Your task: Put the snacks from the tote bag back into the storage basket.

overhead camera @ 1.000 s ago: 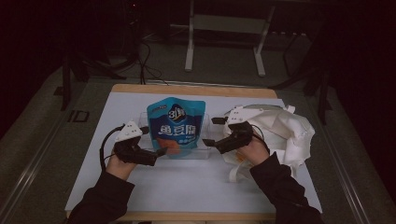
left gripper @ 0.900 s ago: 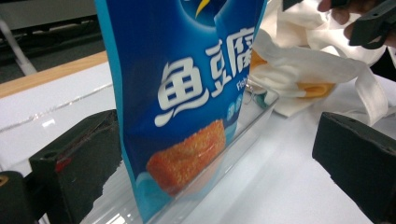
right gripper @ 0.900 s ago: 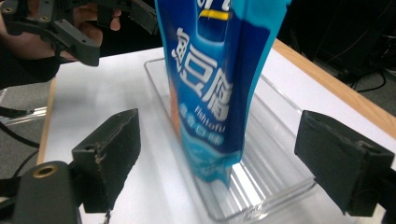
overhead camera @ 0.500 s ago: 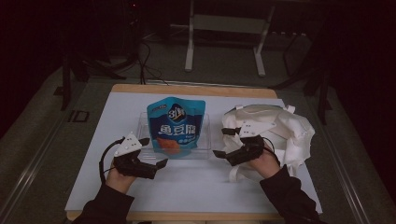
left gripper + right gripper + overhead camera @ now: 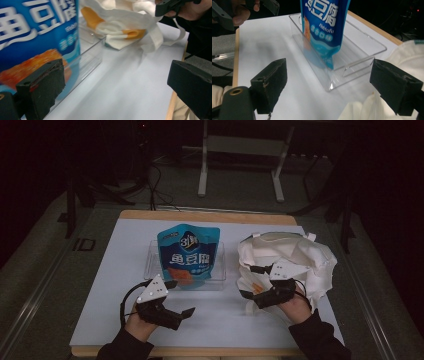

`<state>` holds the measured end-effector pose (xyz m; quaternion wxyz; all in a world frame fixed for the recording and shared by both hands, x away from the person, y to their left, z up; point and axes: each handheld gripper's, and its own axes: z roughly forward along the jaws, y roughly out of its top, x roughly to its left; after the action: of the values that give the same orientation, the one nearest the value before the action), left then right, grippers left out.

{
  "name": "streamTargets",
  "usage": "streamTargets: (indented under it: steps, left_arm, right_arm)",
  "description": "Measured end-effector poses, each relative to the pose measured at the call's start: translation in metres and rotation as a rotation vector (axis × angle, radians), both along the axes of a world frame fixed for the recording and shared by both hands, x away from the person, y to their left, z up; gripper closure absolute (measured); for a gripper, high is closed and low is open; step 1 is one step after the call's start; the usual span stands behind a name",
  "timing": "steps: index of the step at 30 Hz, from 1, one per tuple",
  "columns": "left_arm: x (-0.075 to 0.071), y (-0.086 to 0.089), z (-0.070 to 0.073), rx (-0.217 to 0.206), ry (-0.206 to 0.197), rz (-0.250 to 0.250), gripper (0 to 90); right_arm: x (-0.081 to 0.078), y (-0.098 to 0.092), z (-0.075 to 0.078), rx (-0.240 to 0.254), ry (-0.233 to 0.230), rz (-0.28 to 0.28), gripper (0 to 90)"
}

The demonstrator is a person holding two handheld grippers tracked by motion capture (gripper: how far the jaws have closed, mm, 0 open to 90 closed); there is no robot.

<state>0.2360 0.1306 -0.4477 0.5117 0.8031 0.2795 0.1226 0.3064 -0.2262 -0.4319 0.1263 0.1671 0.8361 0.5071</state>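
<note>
The blue fish tofu pouch is stood upright, long axis vertical, in the clear tray; both the left gripper and right gripper are held spread, empty

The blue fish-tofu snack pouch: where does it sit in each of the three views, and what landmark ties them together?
High view: the blue fish-tofu snack pouch stands upright at table centre.
Left gripper view: it takes up the upper left, above the left jaw.
Right gripper view: it stands at top centre.
Shared landmark: the clear plastic tray holding the pouch.
</note>
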Motion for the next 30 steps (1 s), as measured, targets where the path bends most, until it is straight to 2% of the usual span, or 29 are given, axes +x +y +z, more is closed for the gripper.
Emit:
streamTargets:
  steps: [6,9,16,18,24,26,27,30]
  left_arm:
    - [-0.003,-0.012,-0.004,0.018,0.0,-0.043,1.7]
    - [-0.003,-0.015,-0.007,0.014,0.008,-0.049,1.7]
    - [-0.003,-0.02,-0.012,0.026,0.014,-0.067,1.7]
    - [-0.004,-0.023,-0.014,0.031,0.025,-0.082,1.7]
    - [-0.005,-0.028,-0.019,0.051,0.02,-0.099,1.7]
    - [-0.005,-0.028,-0.021,0.045,0.019,-0.101,1.7]
    - [-0.006,-0.029,-0.025,0.047,0.007,-0.107,1.7]
    - [-0.006,-0.029,-0.028,0.054,0.017,-0.112,1.7]
  right_arm:
    - [-0.01,-0.014,-0.005,-0.006,-0.009,-0.018,14.4]
    - [-0.015,-0.019,-0.007,-0.009,-0.028,-0.043,14.4]
    - [-0.025,-0.033,-0.013,0.002,-0.038,-0.088,14.2]
    - [-0.027,-0.034,-0.013,0.001,-0.041,-0.095,14.1]
    - [-0.036,-0.036,-0.017,-0.017,-0.069,-0.125,14.1]
    - [-0.037,-0.036,-0.019,-0.018,-0.061,-0.127,14.0]
    - [-0.038,-0.037,-0.019,0.007,-0.048,-0.124,14.0]
    - [-0.04,-0.037,-0.018,0.006,-0.064,-0.132,14.0]
